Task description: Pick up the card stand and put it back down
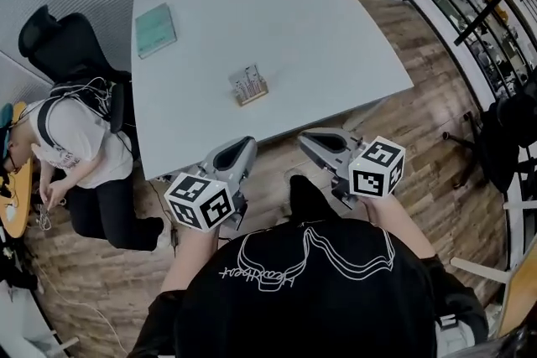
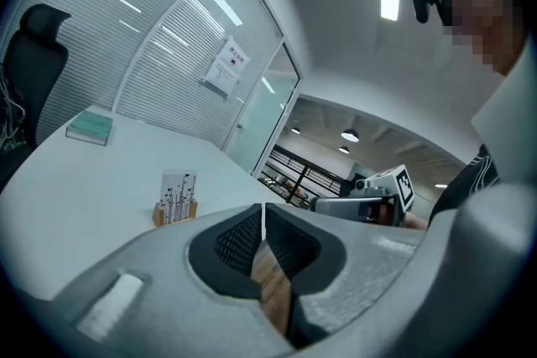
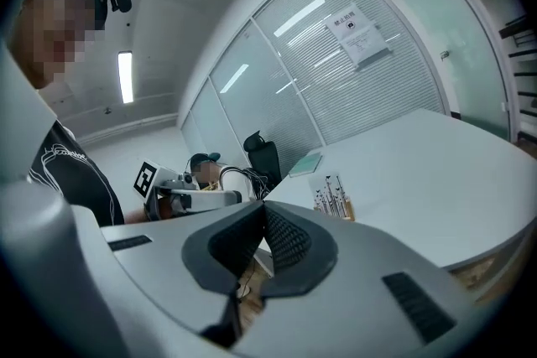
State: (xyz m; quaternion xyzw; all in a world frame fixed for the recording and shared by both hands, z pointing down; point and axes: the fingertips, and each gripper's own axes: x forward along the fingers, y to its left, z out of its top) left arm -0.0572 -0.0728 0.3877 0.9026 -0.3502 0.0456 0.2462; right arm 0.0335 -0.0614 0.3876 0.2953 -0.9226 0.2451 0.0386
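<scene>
Both the left gripper [image 1: 242, 146] and the right gripper [image 1: 311, 138] hover with jaws pressed together, empty. The small wooden card stand with white cards [image 1: 249, 85] sits mid-way on the white bench [image 1: 336, 29]. It is probably light and tippy, so its stiff base is the best place to grip.

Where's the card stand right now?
Head view: the card stand sits near the middle of the white table, right of the green notebook, beyond the left tongs and right tongs.
</scene>
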